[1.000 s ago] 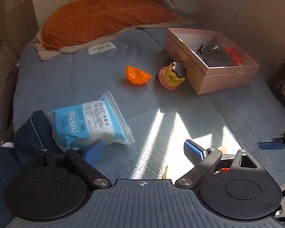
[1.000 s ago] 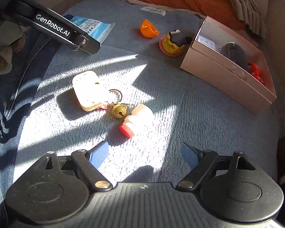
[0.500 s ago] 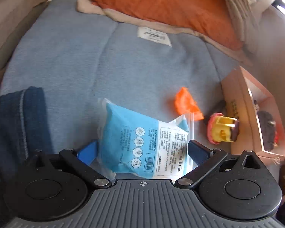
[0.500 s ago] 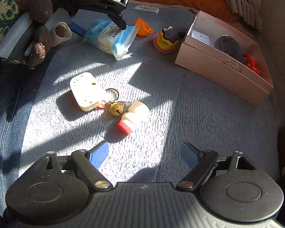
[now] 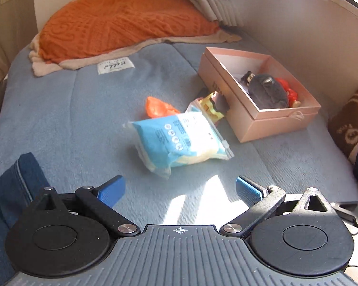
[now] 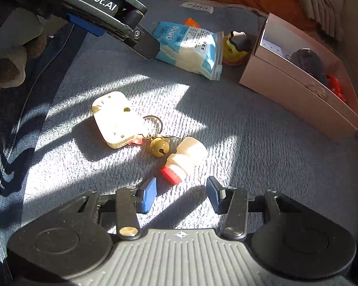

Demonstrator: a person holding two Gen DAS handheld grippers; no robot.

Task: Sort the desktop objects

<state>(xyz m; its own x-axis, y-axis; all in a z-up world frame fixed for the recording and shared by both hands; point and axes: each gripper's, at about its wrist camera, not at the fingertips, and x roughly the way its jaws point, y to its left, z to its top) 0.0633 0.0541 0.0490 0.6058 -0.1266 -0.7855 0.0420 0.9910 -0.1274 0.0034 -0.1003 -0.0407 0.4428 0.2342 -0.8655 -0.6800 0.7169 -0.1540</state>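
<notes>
Left wrist view. Left gripper (image 5: 180, 190): jaws wide apart, nothing between the blue pads (image 5: 112, 190); it hangs over the grey-blue blanket (image 5: 59, 119). Pink box (image 5: 272, 119): lid off, sits at the far right of the blanket and serves as the landmark here. Inside it: a dark grey plush item (image 5: 267, 90) and a red toy (image 5: 286, 90) at the plush's right side. Blue-and-white packet (image 5: 179, 143): lies flat on the blanket, left of the box and nearer the camera, well clear of the pads. Orange piece (image 5: 157, 106): just behind the packet, left of the box. Yellow toy (image 5: 211, 104): between packet and box, close against the box's near-left wall. Orange cushion (image 5: 121, 23): far behind the box, at the blanket's back edge.

Right wrist view. Right gripper (image 6: 181, 194): jaws narrowed, having just been closing; the pads press on nothing. White bottle with red cap (image 6: 183, 160): lies on its side in sunlight, cap end nearest the pad tips and just ahead of them; well left of the box (image 6: 298, 90) and nearer the camera. Brass bell (image 6: 159, 146): touching the bottle's left side, linked to a key ring. Cream tag (image 6: 115, 119): left of the bell. Packet (image 6: 191, 47): just left of the box, with the left gripper's finger (image 6: 145, 45) over its left end.
</notes>
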